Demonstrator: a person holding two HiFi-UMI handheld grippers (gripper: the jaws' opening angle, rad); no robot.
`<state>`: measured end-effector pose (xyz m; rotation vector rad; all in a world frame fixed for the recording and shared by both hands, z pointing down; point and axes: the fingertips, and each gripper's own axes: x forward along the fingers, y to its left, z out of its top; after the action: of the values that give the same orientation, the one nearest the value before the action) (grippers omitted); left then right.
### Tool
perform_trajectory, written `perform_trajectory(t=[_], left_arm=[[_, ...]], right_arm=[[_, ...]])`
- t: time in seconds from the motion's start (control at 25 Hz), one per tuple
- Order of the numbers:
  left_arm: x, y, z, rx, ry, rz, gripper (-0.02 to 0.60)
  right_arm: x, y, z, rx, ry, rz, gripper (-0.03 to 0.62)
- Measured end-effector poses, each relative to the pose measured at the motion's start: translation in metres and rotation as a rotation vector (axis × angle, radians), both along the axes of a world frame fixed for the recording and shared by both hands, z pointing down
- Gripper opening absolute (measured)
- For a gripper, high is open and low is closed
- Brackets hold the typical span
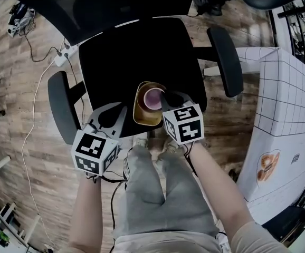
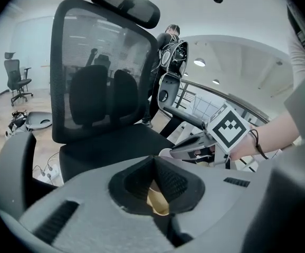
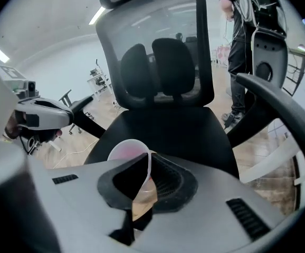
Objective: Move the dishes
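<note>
At the near edge of the black office chair's seat, on the person's side, was a golden-brown round bowl with a translucent pink plastic cup standing inside it. The left tongs reached in at the bowl's left side, pads drawn together with a sliver of the golden rim pinched between them. The right tongs reached in at the right side and were clamped narrow on the cup's thin rim, which ran between the two pads. Whether the bowl rested on the seat or hung just above it could not be told. A wood-plank floor lay beneath the chair, and a white gridded surface stood beyond the seat's right edge.
</note>
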<state>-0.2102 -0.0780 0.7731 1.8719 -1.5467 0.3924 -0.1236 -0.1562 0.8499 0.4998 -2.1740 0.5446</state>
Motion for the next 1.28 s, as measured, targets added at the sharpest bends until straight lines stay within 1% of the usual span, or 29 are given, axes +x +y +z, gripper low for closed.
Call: perform_trajectory(t=[0.04,0.12,0.2,0.48,0.64,0.84,1.04,1.12,1.2,1.28], left_arm=[[0.0,-0.003,-0.012,0.025,0.006,-0.005,0.014],[-0.002,-0.011,-0.046,0.103,0.03,-0.021,0.014],[-0.004,-0.018,-0.084,0.164,0.027,-0.024,0.014],[0.004,-0.04,-0.197,0.299,-0.03,0.005,0.014],[0.015,-0.049,-0.255,0.346,-0.066,0.048,0.014],[0.029,-0.052,-0.332,0.423,-0.091,0.051,0.014],[0.048,-0.067,-0.423,0.573,-0.082,0.086,0.014],[0.06,-0.068,-0.458,0.619,-0.094,0.108,0.014],[0.067,-0.064,-0.489,0.655,-0.121,0.126,0.014],[0.068,-0.057,-0.513,0.679,-0.116,0.127,0.014]], right_arm=[[0.0,-0.001,-0.013,0.007,-0.016,0.003,0.032],[0.0,-0.006,-0.042,0.028,-0.051,0.017,0.032],[0.002,-0.012,-0.076,0.062,-0.084,0.035,0.032],[0.012,-0.034,-0.214,0.192,-0.24,0.108,0.032],[0.024,-0.046,-0.296,0.258,-0.32,0.155,0.032],[0.049,-0.048,-0.393,0.349,-0.417,0.194,0.032],[0.083,-0.053,-0.484,0.467,-0.517,0.256,0.032],[0.1,-0.048,-0.52,0.5,-0.549,0.266,0.032],[0.115,-0.038,-0.557,0.546,-0.573,0.262,0.032],[0.124,-0.025,-0.589,0.604,-0.593,0.266,0.032]])
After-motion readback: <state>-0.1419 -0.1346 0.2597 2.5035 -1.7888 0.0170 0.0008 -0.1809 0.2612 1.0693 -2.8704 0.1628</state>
